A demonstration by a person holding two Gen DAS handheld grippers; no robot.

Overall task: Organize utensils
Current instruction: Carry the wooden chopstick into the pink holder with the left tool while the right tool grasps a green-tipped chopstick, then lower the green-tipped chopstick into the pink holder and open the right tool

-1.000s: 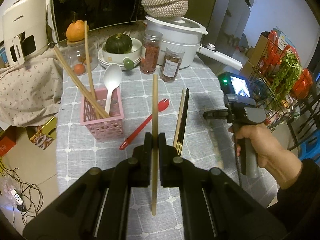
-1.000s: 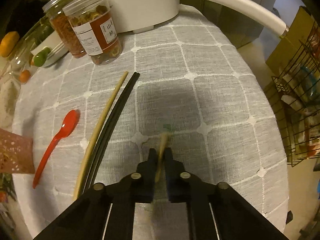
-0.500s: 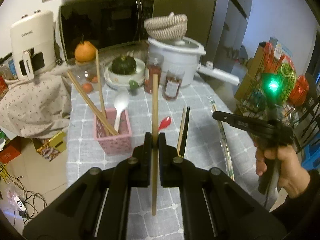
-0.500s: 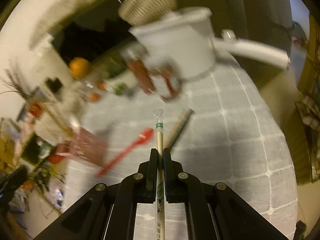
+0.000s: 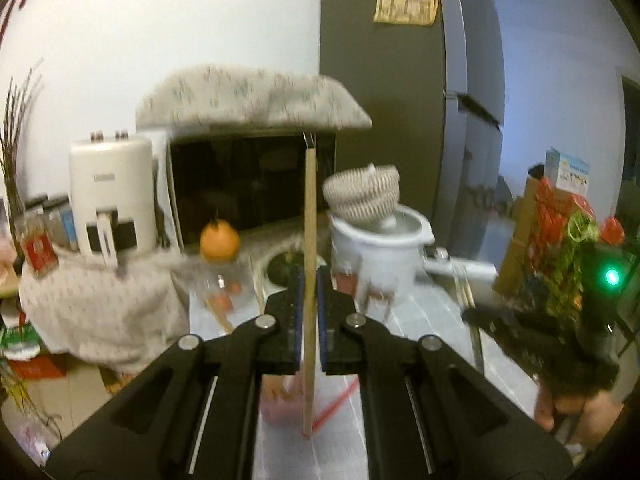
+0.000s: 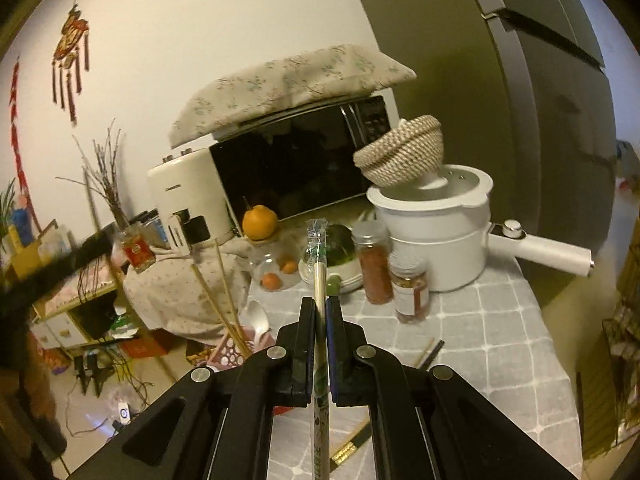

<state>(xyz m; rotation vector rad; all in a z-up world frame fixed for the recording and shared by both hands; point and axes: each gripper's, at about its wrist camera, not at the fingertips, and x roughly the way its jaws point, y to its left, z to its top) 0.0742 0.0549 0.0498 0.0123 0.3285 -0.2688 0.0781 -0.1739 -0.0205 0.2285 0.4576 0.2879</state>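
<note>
My left gripper (image 5: 308, 280) is shut on a plain wooden chopstick (image 5: 309, 216), held upright well above the table. My right gripper (image 6: 320, 308) is shut on a pair of wrapped disposable chopsticks (image 6: 318, 248), also raised; it shows at the right of the left wrist view (image 5: 532, 332). The pink utensil basket (image 6: 234, 354) stands on the table's left part with wooden chopsticks (image 6: 216, 292) and a white spoon (image 6: 258, 318) in it. A red spoon (image 5: 336, 404) and a black-and-wood chopstick pair (image 6: 430, 354) lie on the checked tablecloth.
At the back stand a microwave (image 6: 296, 168) under a cloth, a white pot (image 6: 440, 220) with a woven basket on it, two spice jars (image 6: 390, 276), a bowl with a green squash, an orange on a glass jar (image 6: 260, 222). A wire rack (image 5: 560, 248) stands right.
Both grippers have lifted and tilted up from looking down at the table to looking level at the back wall. The right gripper picked the wrapped chopsticks off the cloth.
</note>
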